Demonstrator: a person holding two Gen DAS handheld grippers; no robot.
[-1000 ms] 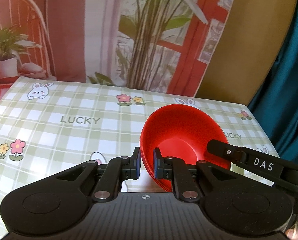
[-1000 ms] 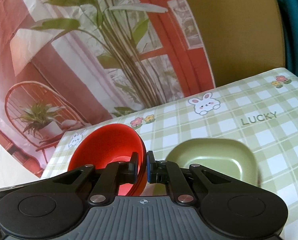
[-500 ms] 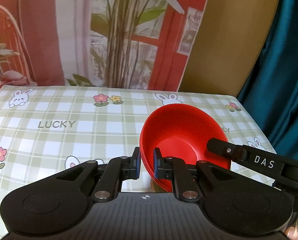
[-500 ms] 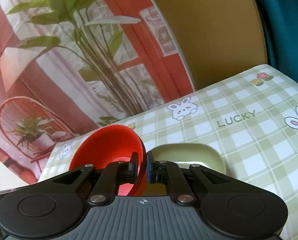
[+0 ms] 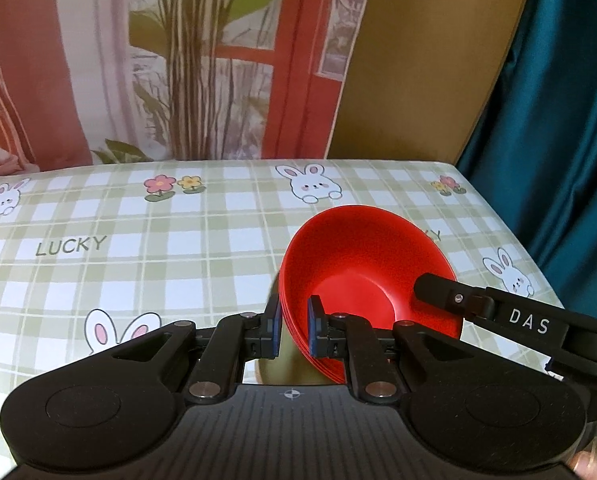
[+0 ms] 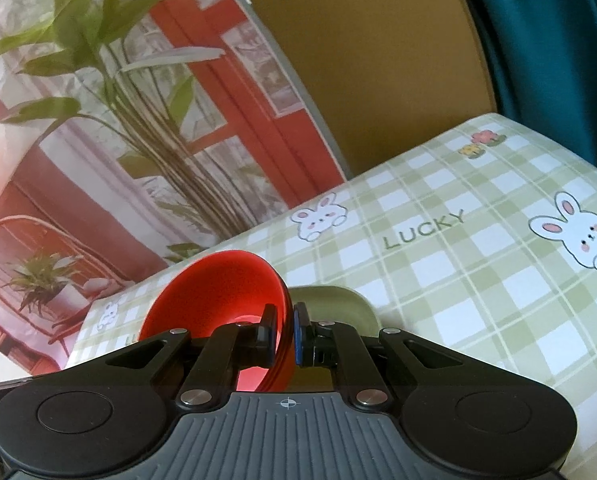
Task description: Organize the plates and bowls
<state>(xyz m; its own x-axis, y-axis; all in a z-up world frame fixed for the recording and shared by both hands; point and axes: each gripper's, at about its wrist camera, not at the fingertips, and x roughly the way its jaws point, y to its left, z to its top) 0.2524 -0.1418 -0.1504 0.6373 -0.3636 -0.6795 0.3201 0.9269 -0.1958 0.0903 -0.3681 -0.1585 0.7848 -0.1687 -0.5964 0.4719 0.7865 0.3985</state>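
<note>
My left hand-held gripper (image 5: 292,330) and right hand-held gripper (image 6: 285,334) both pinch red bowl (image 5: 362,272) rim; green plate (image 6: 338,304) under, at 6 o'clock.

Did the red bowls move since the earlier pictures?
Yes. In the right wrist view the red bowls, held by both tools, now cover more of the green plate, so they have come over it.

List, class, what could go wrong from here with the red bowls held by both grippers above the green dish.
1. The bowls are a nested stack pinched only at opposite rims by the left gripper and the right gripper; an inner bowl may slide out.
2. They hang tilted, so lowering unevenly could knock or shove the green dish.
3. If the hands drift apart, one rim may slip from its jaws.
</note>
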